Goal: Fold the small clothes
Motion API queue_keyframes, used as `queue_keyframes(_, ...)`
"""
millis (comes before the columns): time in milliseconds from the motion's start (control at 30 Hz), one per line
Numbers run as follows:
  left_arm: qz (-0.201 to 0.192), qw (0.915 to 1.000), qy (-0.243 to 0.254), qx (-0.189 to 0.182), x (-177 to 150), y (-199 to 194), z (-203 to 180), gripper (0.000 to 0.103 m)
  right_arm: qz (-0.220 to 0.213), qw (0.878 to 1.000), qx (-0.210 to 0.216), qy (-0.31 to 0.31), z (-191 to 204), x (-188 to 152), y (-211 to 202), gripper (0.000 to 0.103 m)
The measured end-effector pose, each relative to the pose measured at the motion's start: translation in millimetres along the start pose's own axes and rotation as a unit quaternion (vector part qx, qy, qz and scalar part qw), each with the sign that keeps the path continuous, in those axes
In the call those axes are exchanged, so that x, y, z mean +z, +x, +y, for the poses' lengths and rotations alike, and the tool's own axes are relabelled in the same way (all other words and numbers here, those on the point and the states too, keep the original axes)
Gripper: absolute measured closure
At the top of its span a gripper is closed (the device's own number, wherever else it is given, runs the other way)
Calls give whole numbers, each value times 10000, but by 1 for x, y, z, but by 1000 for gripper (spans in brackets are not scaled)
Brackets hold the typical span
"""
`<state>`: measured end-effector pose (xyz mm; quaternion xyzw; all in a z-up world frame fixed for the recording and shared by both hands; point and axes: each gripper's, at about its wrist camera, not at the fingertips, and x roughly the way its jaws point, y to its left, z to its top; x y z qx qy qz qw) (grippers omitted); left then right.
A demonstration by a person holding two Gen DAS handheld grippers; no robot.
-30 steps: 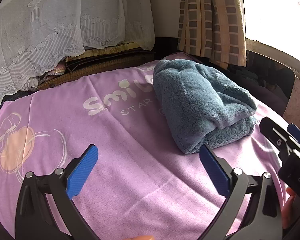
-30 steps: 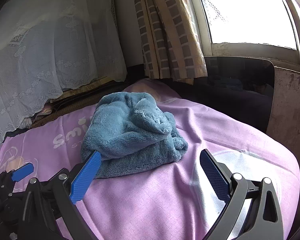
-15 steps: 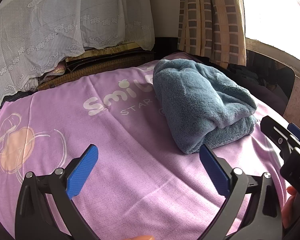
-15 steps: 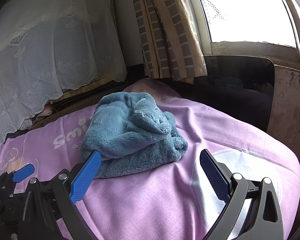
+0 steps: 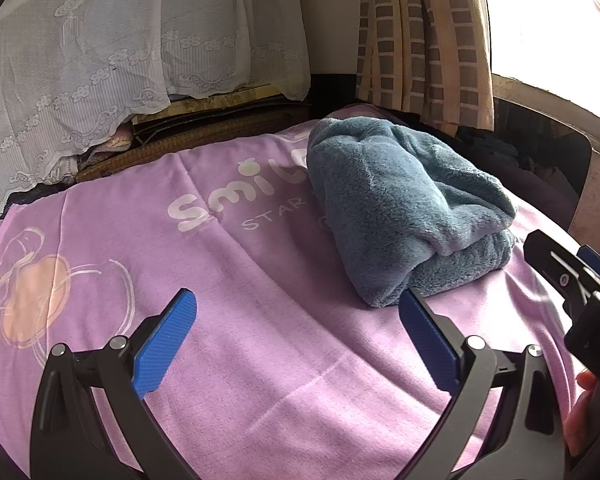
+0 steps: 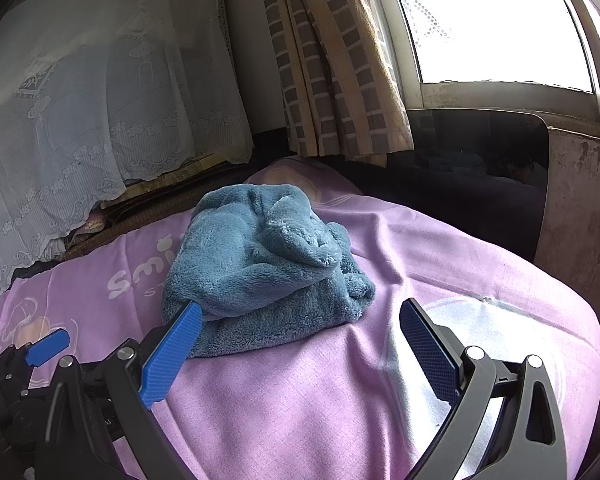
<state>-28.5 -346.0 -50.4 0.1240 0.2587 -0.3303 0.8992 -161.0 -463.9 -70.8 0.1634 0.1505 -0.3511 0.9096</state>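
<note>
A blue-grey fleece garment [image 5: 400, 204] lies folded into a thick bundle on the purple sheet [image 5: 260, 280]; it also shows in the right wrist view [image 6: 260, 260]. My left gripper [image 5: 296, 320] is open and empty, held over the sheet to the near left of the bundle. My right gripper [image 6: 300, 328] is open and empty, just in front of the bundle, its left fingertip close to the bundle's near edge. The right gripper shows at the right edge of the left wrist view [image 5: 572, 280], and the left gripper at the left edge of the right wrist view [image 6: 46, 346].
The sheet carries white lettering [image 5: 228, 200] and a peach cartoon print [image 5: 32, 304]. A white lace cover [image 5: 120, 48] hangs at the back, a checked curtain [image 6: 332, 60] and bright window [image 6: 492, 20] at the back right. A dark panel [image 6: 480, 148] stands behind the bed.
</note>
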Motion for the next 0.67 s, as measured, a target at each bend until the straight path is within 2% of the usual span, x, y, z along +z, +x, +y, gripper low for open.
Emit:
queue_keyframes(300,-117,9998,133,57,-2,-5,-4,5,1,10000,-3,9,0,0,0,4)
queue_keyframes(667,13,10000,61,40,0,1,0,5,2,10000,-11,19,-1,0,-2,4)
